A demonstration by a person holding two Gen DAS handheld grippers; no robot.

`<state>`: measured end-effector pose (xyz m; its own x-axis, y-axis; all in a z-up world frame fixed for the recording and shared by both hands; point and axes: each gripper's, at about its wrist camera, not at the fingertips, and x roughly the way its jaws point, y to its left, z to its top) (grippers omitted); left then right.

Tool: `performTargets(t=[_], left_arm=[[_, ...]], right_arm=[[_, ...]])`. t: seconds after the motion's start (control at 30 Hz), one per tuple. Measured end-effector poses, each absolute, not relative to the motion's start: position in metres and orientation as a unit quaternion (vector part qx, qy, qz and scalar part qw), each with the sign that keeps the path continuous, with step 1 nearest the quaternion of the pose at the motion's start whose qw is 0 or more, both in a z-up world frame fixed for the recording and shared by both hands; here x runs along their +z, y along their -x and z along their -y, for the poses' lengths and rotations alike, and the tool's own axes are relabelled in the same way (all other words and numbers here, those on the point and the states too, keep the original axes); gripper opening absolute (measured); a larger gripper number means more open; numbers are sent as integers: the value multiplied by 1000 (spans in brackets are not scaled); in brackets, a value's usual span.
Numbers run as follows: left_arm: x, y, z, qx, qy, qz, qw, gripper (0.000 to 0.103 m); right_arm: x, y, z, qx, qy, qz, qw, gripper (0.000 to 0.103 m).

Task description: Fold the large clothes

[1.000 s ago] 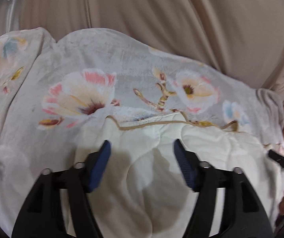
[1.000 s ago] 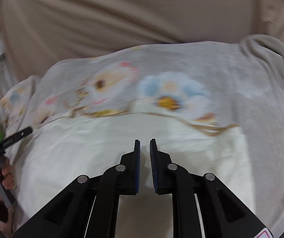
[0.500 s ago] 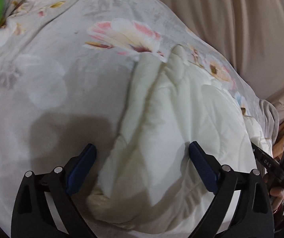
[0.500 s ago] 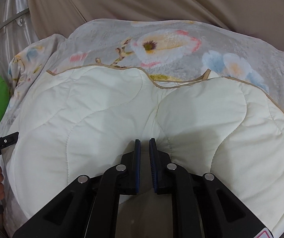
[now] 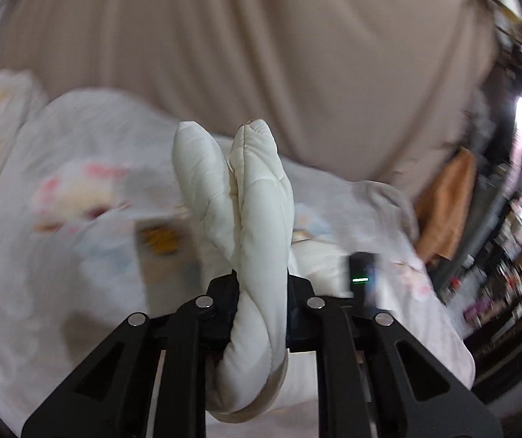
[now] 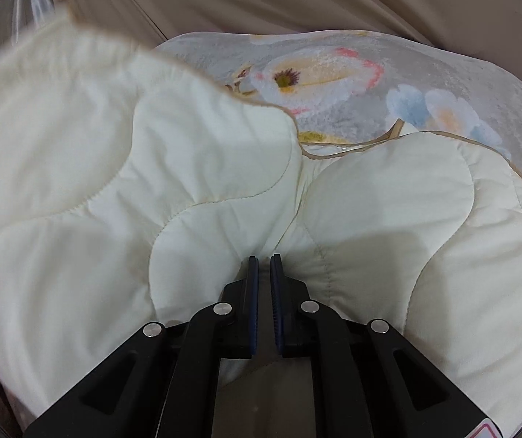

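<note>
In the left wrist view a grey floral bedspread fills the left side, blurred, with pink, blue and orange flowers. At the centre the left gripper has its jaws closing on a thick bunched fold of the cream quilted blanket; the fold stands up between the black fingers in two rounded lobes that rise against the beige curtain behind. Further right, an orange cloth hangs beside the curtain, and past it lies a dark, smeared clutter that cannot be made out. In the right wrist view the cream quilted blanket covers most of the frame; its left part is lifted and blurred, its tan-piped edge curling over the bedspread. At the centre the right gripper has its blue-padded jaws nearly together, closing, their tips at a crease of the quilt; whether fabric is pinched between them cannot be told. On the right the blanket lies flat, the floral bedspread showing beyond its edge.
</note>
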<state>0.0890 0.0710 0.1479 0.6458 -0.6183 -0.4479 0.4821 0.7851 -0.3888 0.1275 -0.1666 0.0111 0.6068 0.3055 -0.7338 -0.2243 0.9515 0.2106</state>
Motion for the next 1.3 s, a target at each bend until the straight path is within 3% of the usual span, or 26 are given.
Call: performTargets(t=[0.2,0.37,0.4,0.47,0.57,0.63,0.73,0.9,1.03,1.07,1.13,1.3], left_arm=[[165,-68,44,-416,38,-275,866,14],[136,-73,113,-444,4,-310,841,13],[128,-74,127,-442,-5,-318,839,13],[112,-72,151,-440,-23,-335,833,13],[80,-73,185,-433,-46,-368,821,13],[58,-73,204,-424,-56,-387,817,14],[39,-69,218,-409,-66,-391,822,16],[46,-65,200,-434,-33,-375,819,28],[83,-47,147,-442,-14,-337,831,73],[90,-43,132,-440,-13,-332,835,80],[96,-35,100,-435,-9,-324,840,84],[59,-24,50,-333,-62,-346,875,88]], right_arm=[[35,-68,221,161,-152,-396,891,9],[23,8,272,149,-207,-392,884,8],[16,22,283,143,-222,-390,882,2],[6,44,303,125,-255,-383,879,0],[3,69,331,91,-291,-359,882,3],[6,83,346,73,-302,-343,886,13],[14,99,364,54,-315,-319,892,13],[35,114,371,35,-320,-288,902,19],[57,121,363,41,-305,-268,913,45],[65,123,358,45,-296,-260,918,49],[78,122,350,54,-287,-249,923,62],[93,97,317,80,-250,-257,930,69]])
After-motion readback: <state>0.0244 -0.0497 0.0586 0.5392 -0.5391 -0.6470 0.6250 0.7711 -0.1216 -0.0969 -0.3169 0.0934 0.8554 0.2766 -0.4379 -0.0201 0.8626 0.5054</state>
